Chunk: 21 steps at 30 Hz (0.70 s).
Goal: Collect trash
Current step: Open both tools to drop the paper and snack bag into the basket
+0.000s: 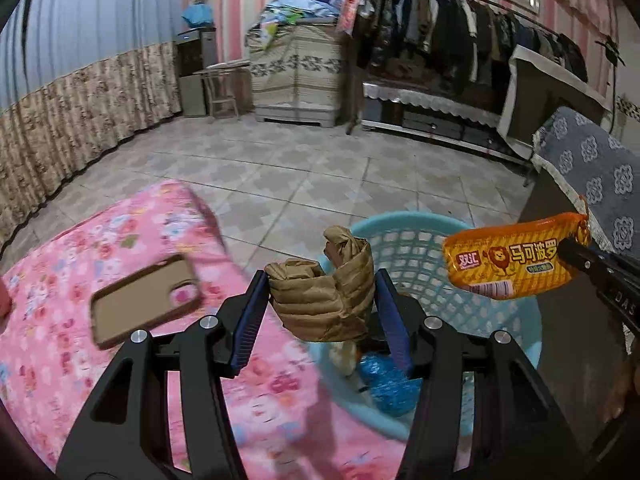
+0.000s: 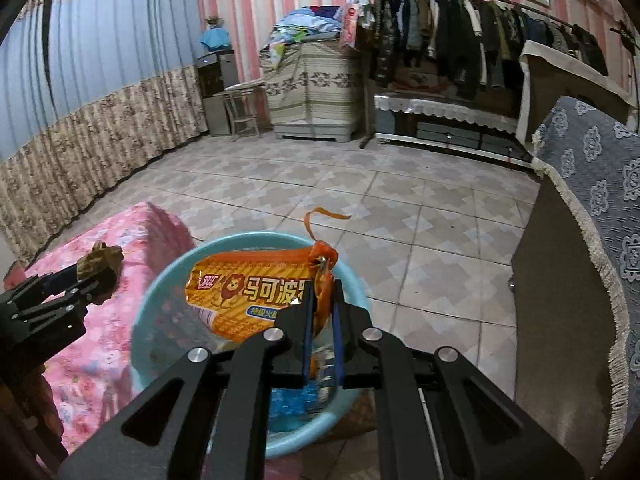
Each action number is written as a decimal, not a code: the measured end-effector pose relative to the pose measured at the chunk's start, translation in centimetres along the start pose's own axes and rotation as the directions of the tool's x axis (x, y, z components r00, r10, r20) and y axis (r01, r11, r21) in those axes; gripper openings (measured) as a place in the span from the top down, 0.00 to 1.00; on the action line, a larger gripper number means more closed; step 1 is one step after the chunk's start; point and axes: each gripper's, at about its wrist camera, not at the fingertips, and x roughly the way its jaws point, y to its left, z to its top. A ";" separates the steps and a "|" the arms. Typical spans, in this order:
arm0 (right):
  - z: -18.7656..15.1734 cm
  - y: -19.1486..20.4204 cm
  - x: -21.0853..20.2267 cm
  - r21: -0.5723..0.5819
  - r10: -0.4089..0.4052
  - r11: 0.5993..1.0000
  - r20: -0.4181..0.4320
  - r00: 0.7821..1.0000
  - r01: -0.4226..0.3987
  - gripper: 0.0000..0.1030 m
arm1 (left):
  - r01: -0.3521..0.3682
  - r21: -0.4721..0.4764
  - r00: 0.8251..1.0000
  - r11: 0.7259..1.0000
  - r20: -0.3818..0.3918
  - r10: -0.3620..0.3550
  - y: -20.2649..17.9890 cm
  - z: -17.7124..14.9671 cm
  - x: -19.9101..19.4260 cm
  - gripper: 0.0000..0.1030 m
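My left gripper (image 1: 322, 280) is shut on a crumpled brown paper wad (image 1: 326, 304), held at the edge of a light blue plastic basket (image 1: 416, 240). My right gripper (image 2: 322, 284) is shut on the knotted end of an orange sausage wrapper (image 2: 248, 296) and holds it over the basket (image 2: 160, 320). In the left wrist view the wrapper (image 1: 512, 266) hangs over the basket's right side from the right gripper (image 1: 568, 252). The left gripper (image 2: 86, 274) with the wad (image 2: 100, 260) shows at the left in the right wrist view. Blue crumpled plastic (image 1: 390, 384) lies in the basket.
A pink floral-covered surface (image 1: 80, 360) lies left of the basket, with a brown phone case (image 1: 146, 300) on it. A grey patterned-cloth-covered piece of furniture (image 2: 592, 220) stands at right. Tiled floor (image 2: 340, 184) stretches to a clothes rack (image 2: 460, 48) and cabinets at the back.
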 end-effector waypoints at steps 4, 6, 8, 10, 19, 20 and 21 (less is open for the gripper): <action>0.0 -1.0 0.6 0.000 -0.026 1.000 -0.017 1.000 0.026 0.91 | 0.019 0.027 1.000 0.999 -0.004 -0.019 -2.1 0.4 1.3 0.45; 0.1 -1.1 1.0 0.000 -0.028 1.000 -0.025 0.999 0.028 0.91 | 0.020 0.031 1.000 0.999 -0.004 -0.020 -2.6 0.7 1.7 0.40; 0.1 -1.1 1.3 -0.004 -0.030 1.000 -0.028 0.999 0.030 0.91 | 0.027 0.025 1.000 0.999 -0.012 -0.027 -2.7 0.8 1.9 0.28; 0.0 -0.7 1.6 -0.012 -0.022 1.000 -0.040 0.999 0.022 0.91 | 0.020 0.018 1.000 1.000 -0.008 -0.020 -2.4 0.8 1.6 0.23; -0.3 1.9 3.8 -0.027 0.040 0.999 -0.080 0.996 -0.042 0.87 | -0.097 -0.028 0.994 0.995 0.039 0.099 2.8 0.5 -1.6 0.13; -0.3 2.3 4.1 -0.027 0.048 0.998 -0.085 0.995 -0.050 0.82 | -0.109 -0.035 0.993 0.993 0.044 0.110 3.4 0.4 -2.0 0.12; -0.4 2.6 4.5 -0.026 0.054 0.998 -0.089 0.995 -0.057 0.62 | -0.121 -0.041 0.991 0.992 0.049 0.123 4.0 0.2 -2.5 0.11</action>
